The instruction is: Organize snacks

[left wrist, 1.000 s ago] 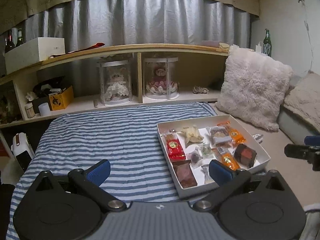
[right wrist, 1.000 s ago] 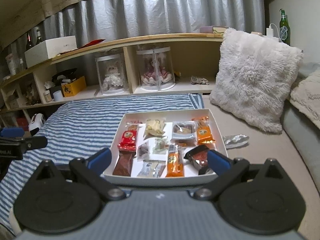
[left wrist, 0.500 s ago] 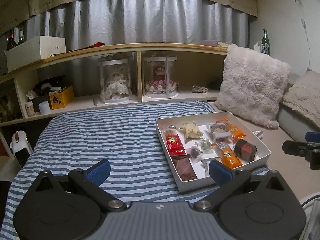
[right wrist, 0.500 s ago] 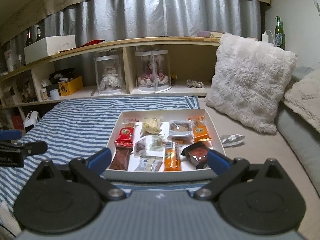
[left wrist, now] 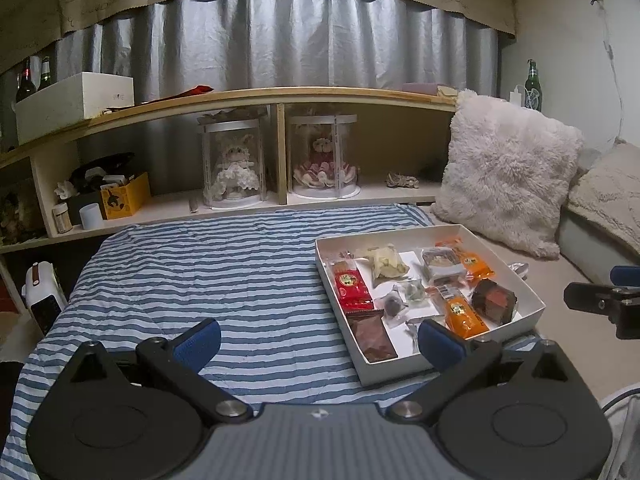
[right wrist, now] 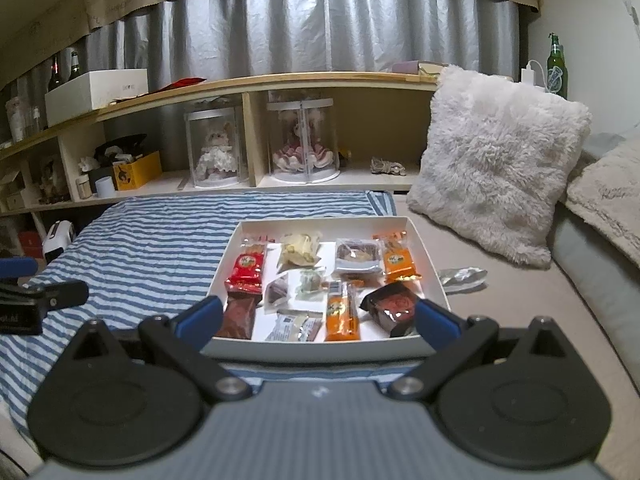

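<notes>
Hovering over a striped bedspread, my two grippers frame a shallow white box of wrapped snacks. The left gripper hangs with its blue-padded fingers spread wide and nothing between them, the box lying at about 2 o'clock from it. The right gripper is likewise spread and empty, the box straight ahead at 12 o'clock.

Inside the box lie a glossy red packet, a dark brown pouch below it, a crinkled pale bag, a clear tray-pack, two orange sachets, a faceted dark red parcel and a few small clear-wrapped sweets (too small to name). One silvery wrapper sits outside on the beige mattress, at 3 o'clock from the box, near a shaggy cushion.

With nearly everything in the box, this scene fits either snacks freshly gathered or a jumble awaiting sorting; I cannot tell which. Whatever pick follows, I judge slick film will slide and crackle, so I would close the pads across a packet's flat middle, not its crimped ends, and squeeze gently on the soft bag. The cardboard walls are low but stiff; coming in from above should keep fingers clear of the rim.
</notes>
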`<action>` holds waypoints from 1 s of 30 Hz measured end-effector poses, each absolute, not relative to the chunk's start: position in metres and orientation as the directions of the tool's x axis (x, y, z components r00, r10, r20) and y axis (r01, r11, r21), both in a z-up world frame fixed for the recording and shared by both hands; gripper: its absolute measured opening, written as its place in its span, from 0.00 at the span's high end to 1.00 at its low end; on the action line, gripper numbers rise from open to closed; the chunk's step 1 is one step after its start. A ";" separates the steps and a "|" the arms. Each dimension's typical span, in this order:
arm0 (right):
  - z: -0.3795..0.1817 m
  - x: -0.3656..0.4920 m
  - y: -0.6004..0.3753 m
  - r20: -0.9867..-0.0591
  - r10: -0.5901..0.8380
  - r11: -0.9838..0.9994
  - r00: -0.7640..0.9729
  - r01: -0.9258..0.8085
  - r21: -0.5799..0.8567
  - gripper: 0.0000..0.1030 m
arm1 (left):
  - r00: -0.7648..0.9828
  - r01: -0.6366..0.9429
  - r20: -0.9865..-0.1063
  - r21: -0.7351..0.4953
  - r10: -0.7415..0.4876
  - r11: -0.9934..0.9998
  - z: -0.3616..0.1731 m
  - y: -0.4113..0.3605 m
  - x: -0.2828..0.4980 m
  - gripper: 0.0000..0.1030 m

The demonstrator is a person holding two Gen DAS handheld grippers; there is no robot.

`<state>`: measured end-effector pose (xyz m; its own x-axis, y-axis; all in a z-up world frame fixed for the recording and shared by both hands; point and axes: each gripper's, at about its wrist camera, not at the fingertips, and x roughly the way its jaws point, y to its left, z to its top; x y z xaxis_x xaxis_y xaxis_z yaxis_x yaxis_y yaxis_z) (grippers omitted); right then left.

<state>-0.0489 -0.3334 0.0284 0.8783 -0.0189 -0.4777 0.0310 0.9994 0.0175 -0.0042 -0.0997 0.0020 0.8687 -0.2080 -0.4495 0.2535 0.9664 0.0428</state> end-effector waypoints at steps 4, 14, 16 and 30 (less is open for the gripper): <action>0.028 -0.048 -0.333 -0.480 -0.019 1.000 0.877 0.028 0.013 0.01 | 0.867 0.253 -0.451 0.034 -0.212 0.967 0.002 -0.098 -0.004 0.00; 0.027 -0.047 -0.332 -0.483 -0.016 1.000 0.875 0.021 0.007 0.01 | 0.867 0.254 -0.450 0.026 -0.216 0.967 0.003 -0.098 -0.005 0.00; 0.027 -0.047 -0.332 -0.484 -0.015 1.000 0.875 0.021 0.006 0.01 | 0.867 0.252 -0.450 0.026 -0.214 0.967 0.003 -0.098 -0.005 0.00; 0.025 -0.047 -0.332 -0.480 -0.014 1.000 0.877 0.017 0.002 0.01 | 0.868 0.249 -0.449 0.025 -0.211 0.968 0.003 -0.098 -0.007 0.00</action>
<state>-0.0473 -0.3325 0.0255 0.8770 -0.0136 -0.4804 0.0167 0.9999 0.0022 -0.0066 -0.0982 0.0031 0.8682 -0.2114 -0.4489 0.2489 0.9682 0.0255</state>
